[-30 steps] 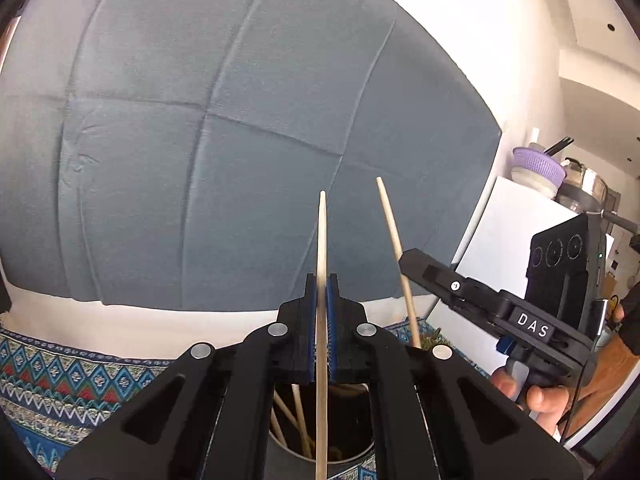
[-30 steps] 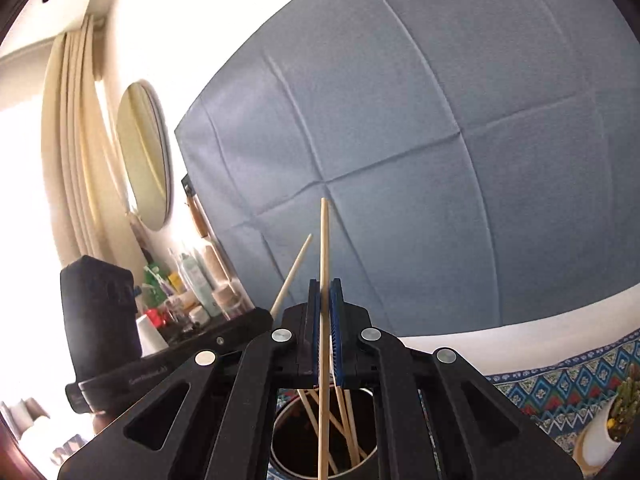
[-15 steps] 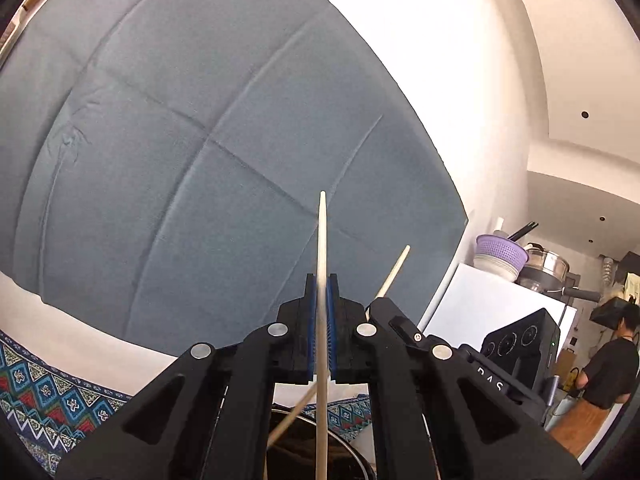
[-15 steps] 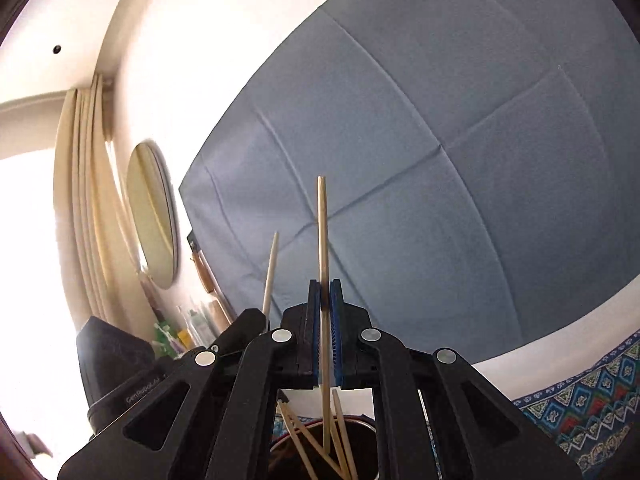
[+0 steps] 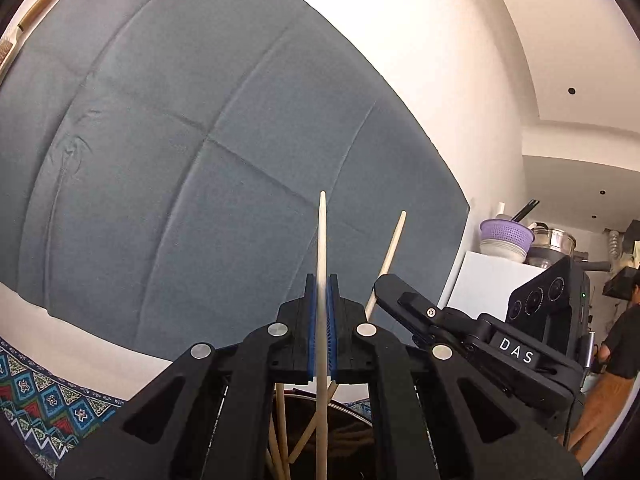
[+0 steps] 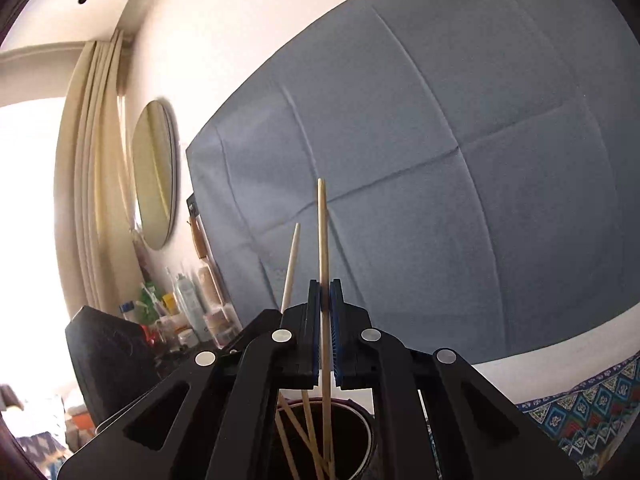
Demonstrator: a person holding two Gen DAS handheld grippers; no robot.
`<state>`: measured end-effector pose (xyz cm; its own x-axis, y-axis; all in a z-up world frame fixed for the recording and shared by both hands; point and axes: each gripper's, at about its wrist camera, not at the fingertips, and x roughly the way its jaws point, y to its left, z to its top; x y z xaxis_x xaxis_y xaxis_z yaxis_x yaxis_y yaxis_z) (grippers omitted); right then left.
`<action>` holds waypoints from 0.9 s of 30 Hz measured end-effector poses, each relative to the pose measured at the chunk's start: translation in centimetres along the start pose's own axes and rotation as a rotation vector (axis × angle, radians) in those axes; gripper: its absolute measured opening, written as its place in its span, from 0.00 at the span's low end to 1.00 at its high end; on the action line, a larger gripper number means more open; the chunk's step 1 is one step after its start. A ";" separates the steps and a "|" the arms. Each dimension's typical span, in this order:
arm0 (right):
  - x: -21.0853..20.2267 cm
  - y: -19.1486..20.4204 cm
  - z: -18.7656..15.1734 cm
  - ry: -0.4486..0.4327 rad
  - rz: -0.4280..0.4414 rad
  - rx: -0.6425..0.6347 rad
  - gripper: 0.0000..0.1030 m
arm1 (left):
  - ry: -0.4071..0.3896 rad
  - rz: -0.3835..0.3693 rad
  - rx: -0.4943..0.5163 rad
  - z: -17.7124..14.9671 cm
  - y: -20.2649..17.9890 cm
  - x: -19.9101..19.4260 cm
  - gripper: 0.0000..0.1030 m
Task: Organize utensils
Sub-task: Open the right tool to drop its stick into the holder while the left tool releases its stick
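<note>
My left gripper (image 5: 322,280) is shut on a pale wooden chopstick (image 5: 322,236) that stands upright, its lower end inside a dark round holder (image 5: 352,420) just below the jaws. My right gripper (image 6: 325,285) holds a second wooden chopstick (image 6: 322,232) between its blue pads, with a narrow gap on the right side; its lower end reaches into the same holder (image 6: 360,432). Several more chopsticks (image 6: 296,428) lean inside the holder. The right gripper (image 5: 390,282) shows in the left wrist view with its chopstick (image 5: 390,254); the left gripper's chopstick (image 6: 291,264) shows in the right wrist view.
A grey-blue cloth (image 5: 192,152) hangs on the white wall behind. A patterned blue tablecloth (image 5: 44,396) covers the table. A white cabinet (image 5: 484,284) with a purple colander (image 5: 506,234) stands at right. A round mirror (image 6: 154,174), curtains and bottles (image 6: 188,304) stand at left.
Both grippers have tilted further upward and sunk toward the holder, each still with its chopstick. The right gripper's pads have eased slightly apart on one side.
</note>
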<state>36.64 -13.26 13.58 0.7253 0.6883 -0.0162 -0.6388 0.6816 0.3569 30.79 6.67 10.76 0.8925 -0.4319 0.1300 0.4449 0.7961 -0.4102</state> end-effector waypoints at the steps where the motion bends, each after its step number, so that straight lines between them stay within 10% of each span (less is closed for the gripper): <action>1: 0.0 0.0 -0.1 0.008 0.002 -0.001 0.05 | 0.001 -0.006 0.007 0.1 0.0 -0.1 0.05; 19: 0.3 -0.7 0.0 0.030 -0.057 -0.017 0.08 | 0.030 0.032 0.037 0.5 0.3 -0.2 0.06; 27: 0.2 -1.6 0.0 0.041 -0.096 0.001 0.09 | 0.021 0.102 0.000 1.2 0.8 -0.3 0.64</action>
<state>37.81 -14.23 12.95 0.7721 0.6292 -0.0891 -0.5662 0.7448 0.3531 30.97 7.97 11.42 0.9316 -0.3571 0.0685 0.3515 0.8366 -0.4201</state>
